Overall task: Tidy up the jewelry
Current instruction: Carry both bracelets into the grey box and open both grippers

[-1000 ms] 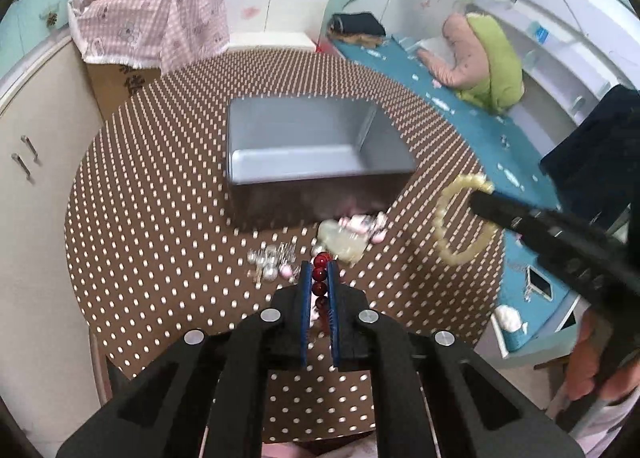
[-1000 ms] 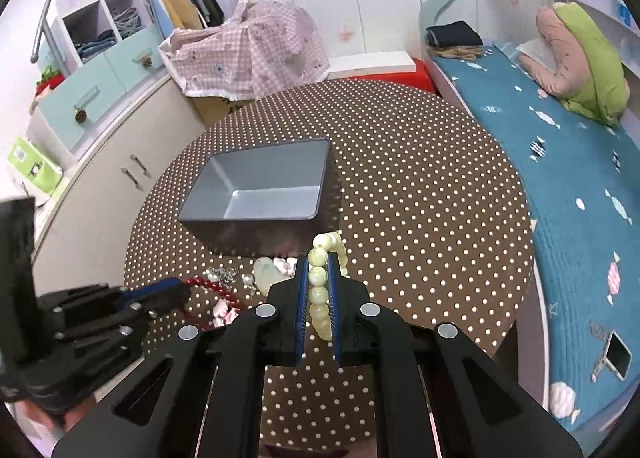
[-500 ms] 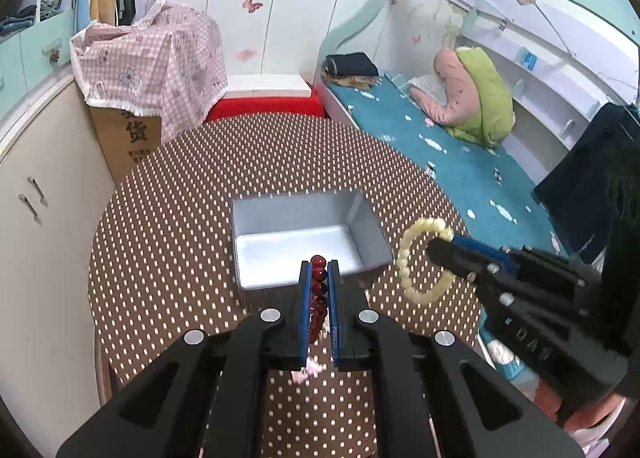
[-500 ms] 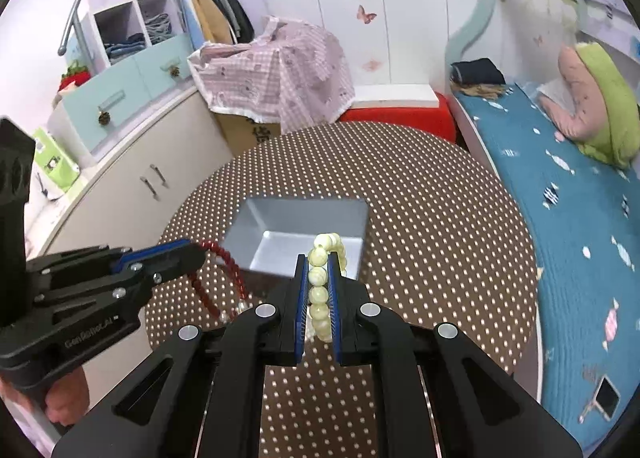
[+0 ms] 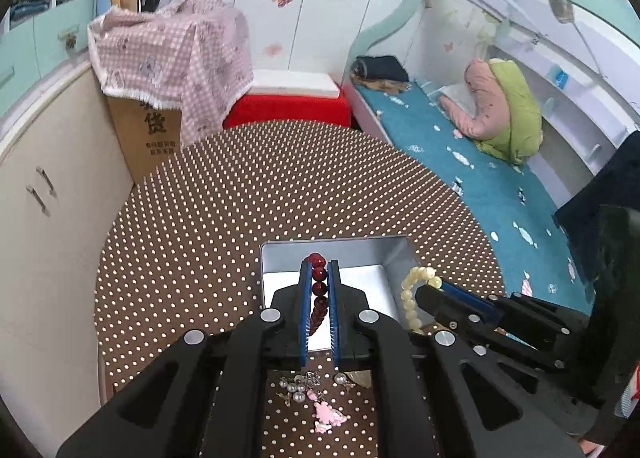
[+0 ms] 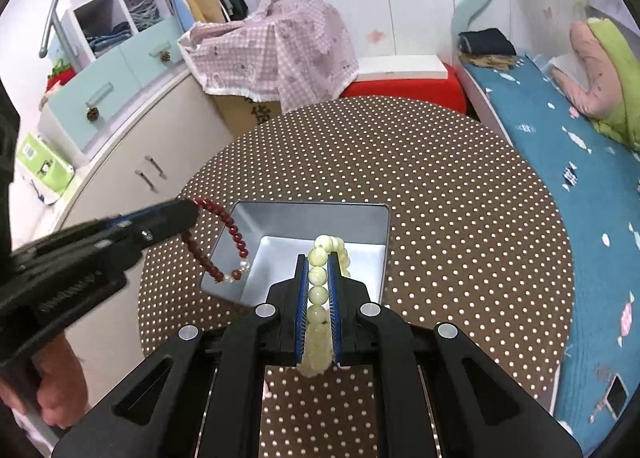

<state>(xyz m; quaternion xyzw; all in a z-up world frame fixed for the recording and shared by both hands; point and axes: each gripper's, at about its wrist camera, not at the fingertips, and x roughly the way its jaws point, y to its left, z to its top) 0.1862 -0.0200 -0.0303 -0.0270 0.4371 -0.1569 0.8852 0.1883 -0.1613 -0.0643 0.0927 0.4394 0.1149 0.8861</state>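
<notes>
Left wrist view: the left gripper has its blue-padded jaws nipped tight on a dark red beaded bracelet, beads stacked up between the pads and poking out past the tips. Straight beyond the jaws sits the open grey rectangular metal tin on the round brown tabletop with white polka dots. Off to the right of the jaws comes the right gripper, a pale cream beaded bracelet curling from its tip over the tin's right wall. Below the jaws, close in, lie loose silver pearl earrings and a small pink charm on the cloth.

Right wrist view: the right gripper is clamped closed on the pale cream beaded bracelet, which runs the length of the pads and loops over the tips. Directly ahead is the tin, its floor bare. To the left of the jaws, the left gripper dangles the red bracelet over the tin's left wall. A person's hand grips that tool's handle low at left.
</notes>
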